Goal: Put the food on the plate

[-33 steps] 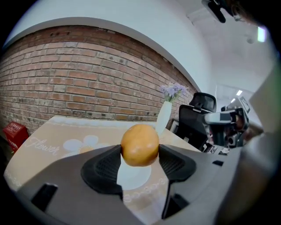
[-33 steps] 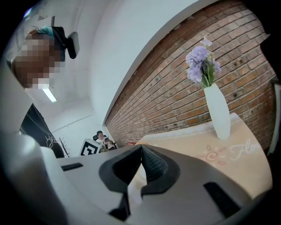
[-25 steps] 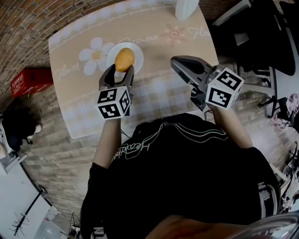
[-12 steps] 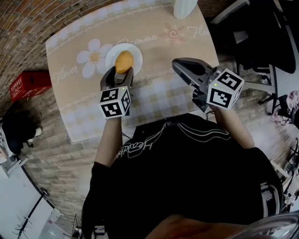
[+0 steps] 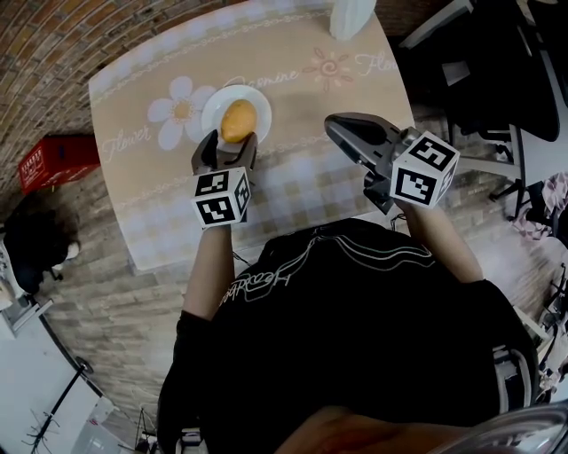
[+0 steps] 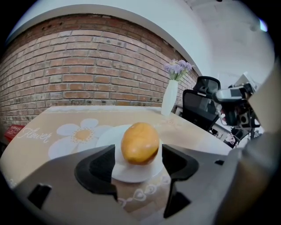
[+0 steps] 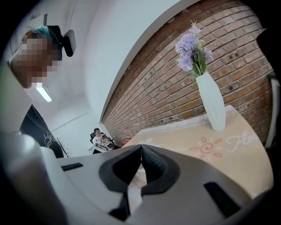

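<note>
An orange, egg-shaped piece of food (image 5: 238, 121) (image 6: 140, 143) lies on a small white plate (image 5: 216, 107) (image 6: 131, 173) on the flower-print table. My left gripper (image 5: 225, 144) (image 6: 138, 163) is just in front of the plate, its jaws opening. The food sits between and beyond the pads, and neither pad touches it. My right gripper (image 5: 335, 125) (image 7: 141, 169) hovers over the table's right side, jaws pressed together with nothing in them.
A white vase (image 5: 351, 16) (image 7: 211, 106) with purple flowers (image 7: 192, 50) stands at the table's far right edge. A red crate (image 5: 55, 158) sits on the floor to the left. Black office chairs (image 5: 497, 80) stand to the right. A brick wall (image 6: 83, 70) runs behind.
The food came down from above the plate to rest on it, and the left jaws spread apart and drew back a little. The right gripper barely moved.
</note>
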`<state>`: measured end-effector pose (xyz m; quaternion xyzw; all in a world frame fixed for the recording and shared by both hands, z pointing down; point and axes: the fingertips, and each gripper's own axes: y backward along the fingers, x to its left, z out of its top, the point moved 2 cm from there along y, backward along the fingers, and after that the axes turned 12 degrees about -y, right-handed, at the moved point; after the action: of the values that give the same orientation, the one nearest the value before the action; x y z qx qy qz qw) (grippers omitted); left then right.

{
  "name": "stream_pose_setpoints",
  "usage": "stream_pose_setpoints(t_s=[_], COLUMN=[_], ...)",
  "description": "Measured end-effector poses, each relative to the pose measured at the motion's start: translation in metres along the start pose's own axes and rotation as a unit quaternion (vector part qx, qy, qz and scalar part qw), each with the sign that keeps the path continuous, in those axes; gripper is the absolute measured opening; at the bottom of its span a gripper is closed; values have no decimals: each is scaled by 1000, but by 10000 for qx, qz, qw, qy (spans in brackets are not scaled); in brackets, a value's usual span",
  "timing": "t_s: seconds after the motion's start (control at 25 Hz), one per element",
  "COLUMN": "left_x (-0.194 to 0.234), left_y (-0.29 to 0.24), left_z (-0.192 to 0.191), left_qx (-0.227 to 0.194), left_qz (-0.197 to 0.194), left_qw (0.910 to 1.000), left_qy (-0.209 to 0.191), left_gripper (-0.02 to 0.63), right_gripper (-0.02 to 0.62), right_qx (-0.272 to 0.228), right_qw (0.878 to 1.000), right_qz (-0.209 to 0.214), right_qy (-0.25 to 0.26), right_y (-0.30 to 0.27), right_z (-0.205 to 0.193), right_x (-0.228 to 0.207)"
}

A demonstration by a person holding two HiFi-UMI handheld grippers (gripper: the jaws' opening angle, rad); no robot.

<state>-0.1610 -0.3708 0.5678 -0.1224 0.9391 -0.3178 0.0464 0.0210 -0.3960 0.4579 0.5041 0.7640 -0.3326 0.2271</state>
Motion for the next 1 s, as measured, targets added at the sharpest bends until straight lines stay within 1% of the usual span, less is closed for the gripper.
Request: stream_pose_setpoints(t_s=[0.2, 0.28, 0.36, 0.44, 0.56, 0.6, 0.68, 0.8, 0.88, 0.92, 1.0], left_x=[-4, -5, -6, -11, -24, -28, -35, -47, -55, -60, -68], left_y=[22, 38, 59, 83, 125, 139, 165, 201, 221, 230, 244], left_z=[15, 25, 37, 53, 76, 82, 92, 102, 106, 107, 106], left_qx=[-225, -390, -619, -949, -1478, -1618, -1834, -2122, -2264, -2294, -2305], left_qz=[-56, -89, -170, -411, -876, -990, -1184, -1491, -1679, -1765, -1866], left_qw=[9997, 9991, 9973, 9930, 9825, 9790, 9726, 9620, 9549, 9527, 9516], left_qy=[19, 130, 348, 578, 719, 747, 797, 856, 929, 929, 807], left_gripper=[313, 313, 312, 311, 309, 300, 252, 177, 146, 128, 86], right_gripper=[-3, -3, -3, -3, -3, -3, -3, -3, -3, -3, -3], right_qx=[-140, -192, -271, -327, -402, -439, -516, -621, -640, -626, -570], right_qw=[9999, 9998, 9995, 9993, 9986, 9980, 9967, 9949, 9937, 9931, 9920], right_qz=[14, 57, 127, 172, 340, 444, 620, 762, 852, 896, 978], right_qy=[93, 85, 29, 52, 104, 78, 68, 238, 360, 418, 554], right_y=[4, 7, 11, 14, 19, 21, 24, 30, 34, 36, 39], right_z=[3, 2, 1, 0, -1, -2, -3, -7, -12, -15, -20], right_x=[13, 21, 32, 45, 70, 79, 97, 123, 139, 146, 162])
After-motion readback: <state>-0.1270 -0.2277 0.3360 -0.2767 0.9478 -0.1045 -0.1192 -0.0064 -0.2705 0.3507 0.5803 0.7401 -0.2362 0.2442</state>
